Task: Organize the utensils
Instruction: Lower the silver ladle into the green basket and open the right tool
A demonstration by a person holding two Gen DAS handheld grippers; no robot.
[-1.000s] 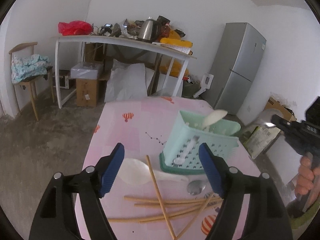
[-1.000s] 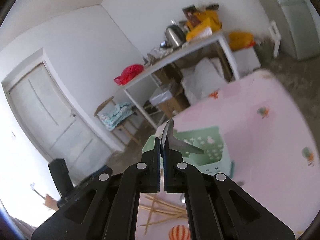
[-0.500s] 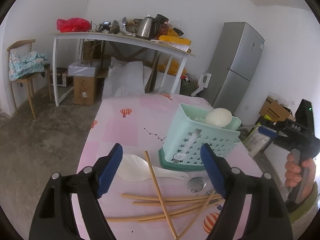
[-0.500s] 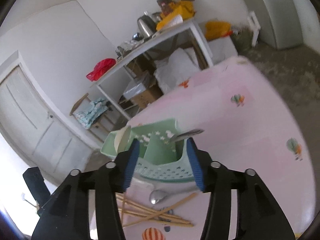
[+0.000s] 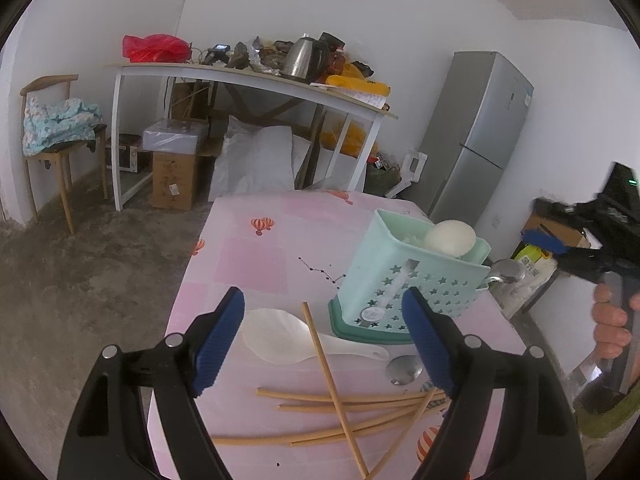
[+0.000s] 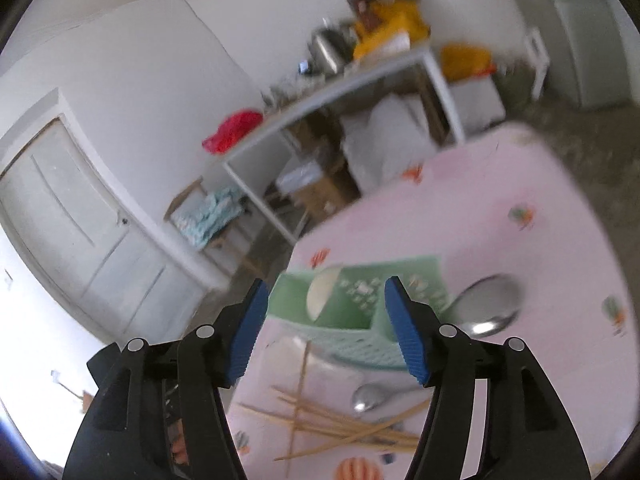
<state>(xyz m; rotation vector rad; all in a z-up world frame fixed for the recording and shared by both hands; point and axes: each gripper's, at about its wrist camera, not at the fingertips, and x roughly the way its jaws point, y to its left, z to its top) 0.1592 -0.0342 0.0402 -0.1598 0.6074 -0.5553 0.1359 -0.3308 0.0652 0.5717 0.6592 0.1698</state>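
Note:
A mint green utensil basket [image 5: 404, 280] stands on the pink table [image 5: 256, 256], with a white spoon [image 5: 450, 238] upright inside and a metal spoon [image 5: 506, 272] leaning out of its right side. A white rice paddle [image 5: 280, 336], a metal spoon [image 5: 404, 370] and several wooden chopsticks [image 5: 340, 400] lie in front of it. My left gripper [image 5: 324, 344] is open and empty above the paddle. My right gripper [image 6: 326, 328] is open and empty above the basket [image 6: 360, 308]; the metal spoon [image 6: 488, 306] leans out beside it.
Behind the table stand a white cluttered desk [image 5: 256, 80] with a kettle, a grey fridge [image 5: 476, 136], a chair with cloth [image 5: 52, 128] and boxes on the floor. The right hand-held gripper [image 5: 592, 248] shows at the right edge of the left wrist view.
My right gripper was shut on the metal spoon a second ago; it has opened and drawn back, and the spoon now rests in the basket. My left gripper stayed open.

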